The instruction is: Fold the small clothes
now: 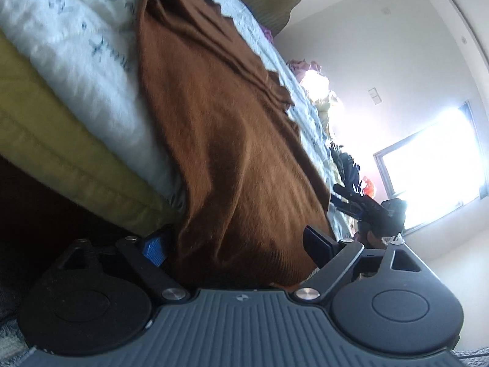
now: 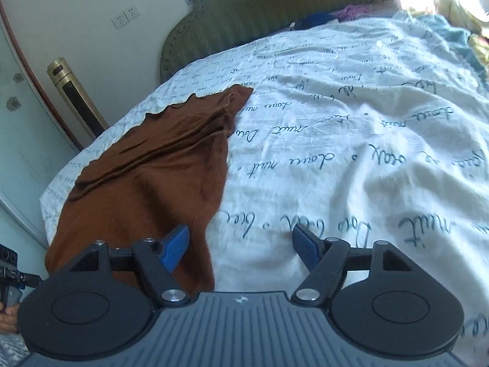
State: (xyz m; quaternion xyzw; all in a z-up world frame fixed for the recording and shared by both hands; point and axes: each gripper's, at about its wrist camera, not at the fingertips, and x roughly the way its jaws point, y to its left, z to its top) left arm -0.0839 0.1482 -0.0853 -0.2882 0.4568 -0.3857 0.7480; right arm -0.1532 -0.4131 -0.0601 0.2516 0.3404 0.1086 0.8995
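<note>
I am looking along my left gripper (image 1: 235, 244), its jaws standing wide apart with the hanging edge of the brown garment (image 1: 220, 128) between them, the ribbed blue pads (image 1: 154, 249) not pressing it. The soft knit cloth is lying folded lengthwise on the white sheet (image 2: 351, 140) printed with cursive script, draping over the bed's edge. My right gripper (image 2: 241, 244) is hovering released, one finger over the garment's straight folded edge, the other over crinkled sheet.

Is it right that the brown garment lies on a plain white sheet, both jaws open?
Not plain: the white sheet is printed with dark cursive script, clear in the right wrist view. The brown garment does lie on it, both jaws open.
</note>
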